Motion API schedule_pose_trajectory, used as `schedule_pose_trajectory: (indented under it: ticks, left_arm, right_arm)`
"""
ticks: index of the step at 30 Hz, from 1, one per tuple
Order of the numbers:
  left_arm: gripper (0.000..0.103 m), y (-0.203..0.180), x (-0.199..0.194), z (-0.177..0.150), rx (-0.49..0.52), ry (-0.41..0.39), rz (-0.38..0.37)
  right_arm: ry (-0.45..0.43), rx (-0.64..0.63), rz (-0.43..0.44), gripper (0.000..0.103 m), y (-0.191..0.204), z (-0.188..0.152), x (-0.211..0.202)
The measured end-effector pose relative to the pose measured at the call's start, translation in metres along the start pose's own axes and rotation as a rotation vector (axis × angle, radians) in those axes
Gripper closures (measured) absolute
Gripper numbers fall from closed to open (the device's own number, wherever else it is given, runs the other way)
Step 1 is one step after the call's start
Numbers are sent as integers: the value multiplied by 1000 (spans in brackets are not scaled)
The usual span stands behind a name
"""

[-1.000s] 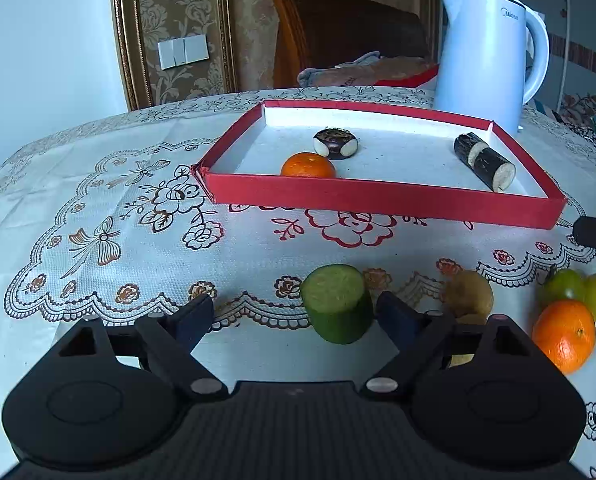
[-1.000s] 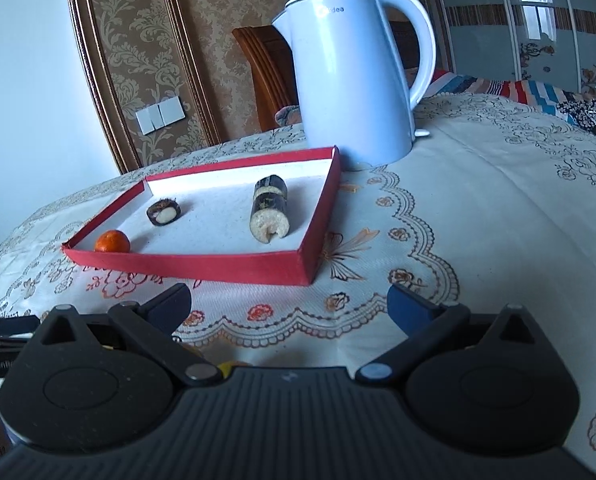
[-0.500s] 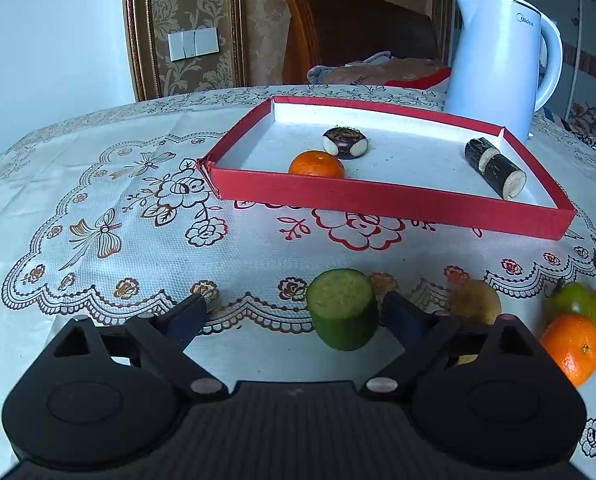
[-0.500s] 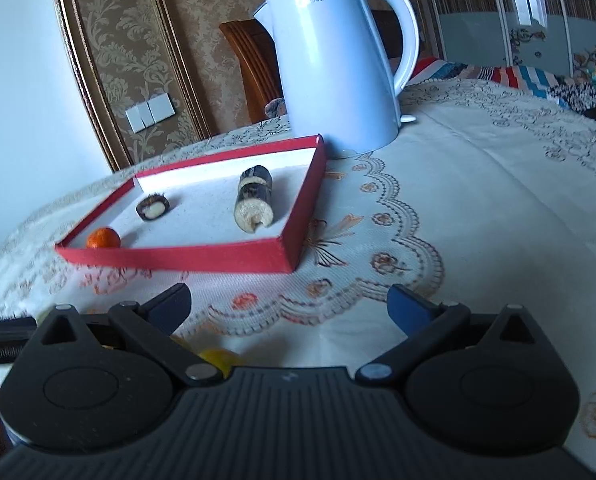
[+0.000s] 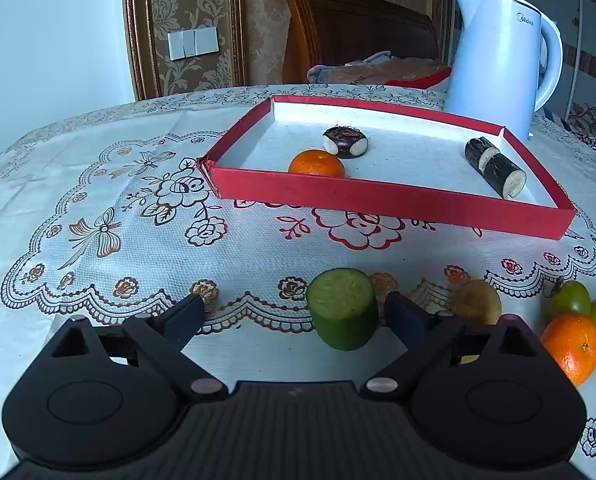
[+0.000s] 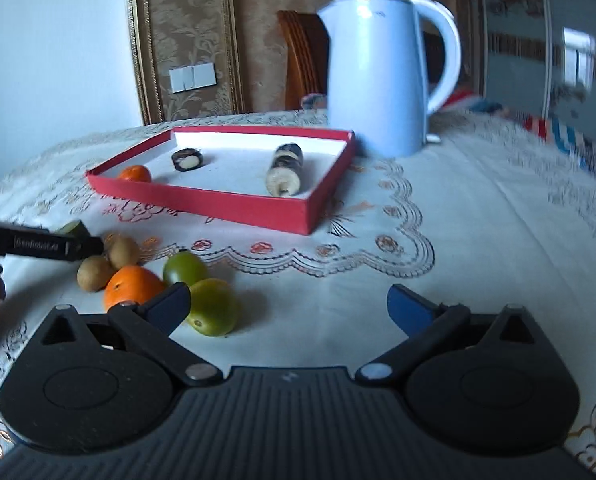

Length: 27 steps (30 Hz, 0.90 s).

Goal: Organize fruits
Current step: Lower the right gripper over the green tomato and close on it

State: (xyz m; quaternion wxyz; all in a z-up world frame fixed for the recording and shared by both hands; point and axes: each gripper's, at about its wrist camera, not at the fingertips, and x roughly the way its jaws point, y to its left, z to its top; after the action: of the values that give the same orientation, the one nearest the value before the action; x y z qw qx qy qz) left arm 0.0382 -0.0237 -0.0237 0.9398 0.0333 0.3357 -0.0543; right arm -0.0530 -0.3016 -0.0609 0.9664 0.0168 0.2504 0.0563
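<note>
We see a red tray (image 5: 377, 200) on the worktop holding a small orange (image 5: 316, 163), a dark round fruit (image 5: 345, 142) and two dark cane pieces (image 5: 495, 167). In front stand an upright green cut cylinder (image 5: 342, 307), brown fruits (image 6: 110, 260), a big orange (image 6: 132, 286) and two green fruits (image 6: 202, 292).

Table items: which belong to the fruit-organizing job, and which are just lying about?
Job:
red tray
small orange in tray
green cylinder piece
large orange
green tomatoes
brown fruits

Lying about:
white kettle
chair
</note>
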Motion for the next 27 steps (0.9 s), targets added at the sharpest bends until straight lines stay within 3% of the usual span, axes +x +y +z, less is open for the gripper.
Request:
schedule_pose_trajectory:
  ticks: [6,10,16,27]
  left_arm:
    - [5,0,0,0,0,0,0]
    - [5,0,0,0,0,0,0]
    - [5,0,0,0,0,0,0]
    - [5,0,0,0,0,-1,-1]
  right_arm:
    - [-4,-103,4,0,15,-3,-4]
    - [59,-76,-43,0,14,0,8]
    - [100,-40,-31,1,13,4,20]
    - [103,7,-36,41,7,11,28]
